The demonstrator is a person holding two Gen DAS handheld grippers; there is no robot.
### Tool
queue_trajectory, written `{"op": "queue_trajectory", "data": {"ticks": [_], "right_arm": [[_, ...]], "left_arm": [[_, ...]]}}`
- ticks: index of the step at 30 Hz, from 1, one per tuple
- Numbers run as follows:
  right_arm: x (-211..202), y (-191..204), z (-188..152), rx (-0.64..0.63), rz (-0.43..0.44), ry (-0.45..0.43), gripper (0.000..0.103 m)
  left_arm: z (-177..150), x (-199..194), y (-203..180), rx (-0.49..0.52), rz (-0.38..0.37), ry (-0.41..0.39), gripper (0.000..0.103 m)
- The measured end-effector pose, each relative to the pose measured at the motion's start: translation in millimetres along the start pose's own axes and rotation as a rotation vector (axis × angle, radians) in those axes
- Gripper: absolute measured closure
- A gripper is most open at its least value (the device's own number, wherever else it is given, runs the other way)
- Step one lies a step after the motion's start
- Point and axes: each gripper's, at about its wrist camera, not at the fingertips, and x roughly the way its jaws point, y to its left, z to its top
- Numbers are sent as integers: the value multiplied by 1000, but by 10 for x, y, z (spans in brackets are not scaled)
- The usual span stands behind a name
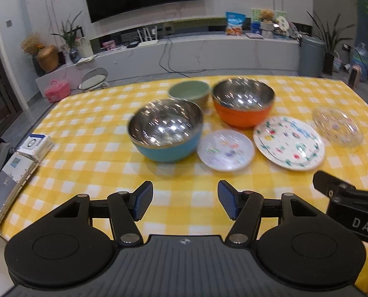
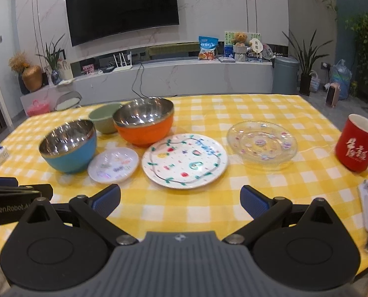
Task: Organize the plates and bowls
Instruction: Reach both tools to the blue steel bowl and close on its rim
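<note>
Left gripper (image 1: 185,199): over the near edge of the desk (image 2: 233,205); its jaws are spread apart and hold nothing.
Right gripper (image 2: 180,201): also over the near edge, beside the left one; its jaws are wide apart and hold nothing.
Small plate (image 2: 112,165): nearest dish, near the desk's middle, lying flat just beside the blue bowl.
White plate (image 2: 184,160): flat, with painted fruits and a wavy line, just right of the small plate.
Clear plate (image 2: 261,145): glass with coloured dots, flat, further toward the right edge, apart from the white plate.
Blue bowl (image 2: 68,146): upright, steel inside, toward the left edge.
Orange bowl (image 2: 144,121): upright, steel inside, behind the white plate.
Green bowl (image 2: 104,117): the farthest dish, between the blue and orange bowls, toward the far edge.
Red mug (image 2: 357,142): stands at the right edge.
Binder (image 1: 8,185): lies at the near left corner, with a small box (image 1: 35,146) beyond it.
</note>
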Motion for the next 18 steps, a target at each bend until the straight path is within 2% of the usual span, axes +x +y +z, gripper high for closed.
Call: {"op": "queue_trajectory", "data": {"ticks": [7,12,18], "right_arm": [[239,222,183,24,43,43,3],[430,403,377,39,101,57,3],[668,611,581,83,144,51,3]], "left_arm": [[256,166,262,-1,38,-8,31],[424,351,533,-89,48,14,31],[537,561,743,-175,21,15,31]]}}
